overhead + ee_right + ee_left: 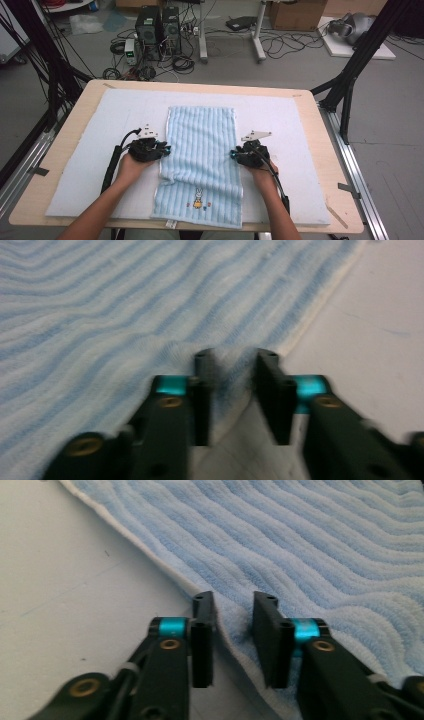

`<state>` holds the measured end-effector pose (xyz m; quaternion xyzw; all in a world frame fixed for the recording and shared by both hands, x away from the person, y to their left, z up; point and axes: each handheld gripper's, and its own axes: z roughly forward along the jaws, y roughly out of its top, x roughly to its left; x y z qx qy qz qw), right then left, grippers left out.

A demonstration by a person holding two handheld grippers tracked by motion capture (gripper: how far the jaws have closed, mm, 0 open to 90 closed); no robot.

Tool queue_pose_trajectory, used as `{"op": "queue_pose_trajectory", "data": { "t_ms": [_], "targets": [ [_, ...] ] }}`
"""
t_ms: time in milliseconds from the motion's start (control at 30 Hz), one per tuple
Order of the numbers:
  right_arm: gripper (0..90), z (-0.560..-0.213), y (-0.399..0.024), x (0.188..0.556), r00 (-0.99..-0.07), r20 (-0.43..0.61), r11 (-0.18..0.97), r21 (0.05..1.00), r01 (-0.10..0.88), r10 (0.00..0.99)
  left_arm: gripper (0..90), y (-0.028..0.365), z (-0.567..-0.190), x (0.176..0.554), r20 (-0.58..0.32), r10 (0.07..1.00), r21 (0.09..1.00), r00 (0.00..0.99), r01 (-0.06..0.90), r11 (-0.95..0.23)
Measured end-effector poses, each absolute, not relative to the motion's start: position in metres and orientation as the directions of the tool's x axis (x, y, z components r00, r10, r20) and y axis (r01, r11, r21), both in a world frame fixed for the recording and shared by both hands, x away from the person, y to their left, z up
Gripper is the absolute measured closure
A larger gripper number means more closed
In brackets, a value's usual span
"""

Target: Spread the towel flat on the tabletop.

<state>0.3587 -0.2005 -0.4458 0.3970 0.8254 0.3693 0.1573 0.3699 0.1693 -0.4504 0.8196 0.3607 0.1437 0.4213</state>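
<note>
A light-blue striped towel [202, 160] lies lengthwise down the middle of a pale mat [90, 165] on the wooden table [75, 107], its near end, with a small rabbit picture [198, 199], reaching the mat's near edge. At mid-length the left gripper [163, 148] pinches the towel's left hem, jaws narrowed with the white edge [232, 630] bunched between them. The right gripper [235, 155] clamps the right hem likewise, cloth [232, 375] gathered between its narrowed jaws. Both grippers rest low on the mat.
</note>
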Motion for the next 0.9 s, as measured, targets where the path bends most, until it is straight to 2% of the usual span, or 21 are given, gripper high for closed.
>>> {"op": "queue_pose_trajectory", "data": {
  "t_ms": [33,100,300,667,700,733,767,833,900],
  "targets": [
    [81.9,-0.446,-0.199,0.36,-0.64,0.022,0.421,0.736,0.531,0.768,84.6,0.169,-0.45,0.371,-0.066,0.712,0.795,0.699,0.468,-0.386],
    [84.0,-0.446,-0.195,0.361,-0.631,0.009,0.424,0.734,0.53,0.776,85.6,0.169,-0.45,0.373,-0.069,0.721,0.797,0.689,0.473,-0.376],
    [84.7,-0.447,-0.196,0.376,-0.588,0.001,0.389,0.749,0.537,0.809,86.0,0.174,-0.45,0.393,-0.138,0.771,0.809,0.622,0.52,-0.274],
    [84.7,-0.447,-0.189,0.41,-0.511,-0.045,0.357,0.769,0.531,0.858,86.2,0.168,-0.45,0.426,-0.106,0.818,0.815,0.566,0.52,-0.254],
    [84.3,-0.447,-0.189,0.41,-0.509,-0.048,0.354,0.774,0.524,0.86,84.2,0.168,-0.45,0.425,-0.11,0.816,0.816,0.567,0.52,-0.251],
    [82.3,-0.446,-0.189,0.41,-0.505,-0.04,0.344,0.778,0.526,0.862,76.8,0.17,-0.45,0.425,-0.126,0.818,0.816,0.561,0.528,-0.237],
    [78.4,-0.446,-0.19,0.409,-0.503,-0.025,0.332,0.779,0.532,0.864,65.2,0.172,-0.449,0.425,-0.15,0.821,0.81,0.551,0.545,-0.218],
    [70.7,-0.445,-0.193,0.407,-0.506,-0.001,0.316,0.782,0.537,0.863,51.1,0.176,-0.448,0.423,-0.189,0.825,0.805,0.532,0.565,-0.181],
    [62.2,-0.441,-0.197,0.405,-0.527,0.055,0.283,0.793,0.539,0.848,45.1,0.18,-0.445,0.419,-0.197,0.817,0.799,0.541,0.572,-0.186]
  ]
}}
